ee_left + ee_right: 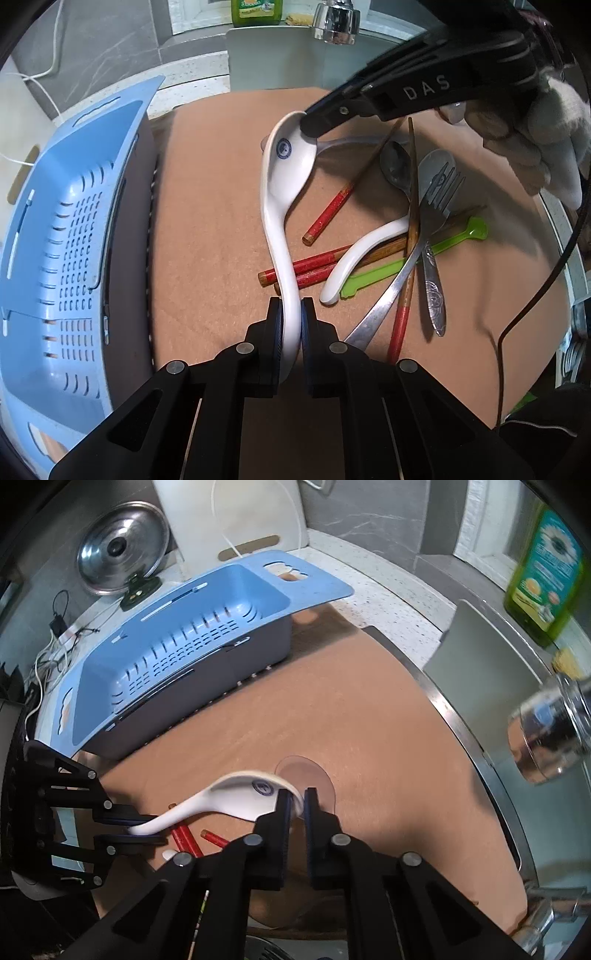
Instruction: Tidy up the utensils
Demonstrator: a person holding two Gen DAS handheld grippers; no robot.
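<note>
L gripper (291, 317) is clamping the handle of the white spoon (286, 173), pads pressing both sides, spoon running away from me over the brown mat (207, 206). R gripper (300, 801) is closing on the same spoon's bowl rim; in the R wrist view the rim is sitting between my pads, jaws nearly together, so I'm gripping the spoon at both ends. From the L wrist view the R tip is sitting on the far lip of the bowl, gloved hand (535, 140) behind it.

Blue mark inside the bowl is showing in both views. Spoon is sitting well clear of the basket (66, 240), which is lying at the mat's left edge w/ the slotted wall facing the spoon.

Rest of the utensils are lying right of the spoon, on the mat: red chopsticks (314, 269) passing under the handle, another one (332, 210) angled just right of the bowl, 2nd white spoon (354, 258) beside those, green spoon (424, 254) under it, fork (413, 251) crossing the pile, steel spoon (397, 166) beyond, wood chopstick (412, 221) lying across.

Clear disc (306, 775) is lying on the mat just past the bowl. Faucet (336, 20) and green bottle (255, 13) are sitting beyond the spoon's far end. Pot lid (122, 561) is leaning behind the basket.
</note>
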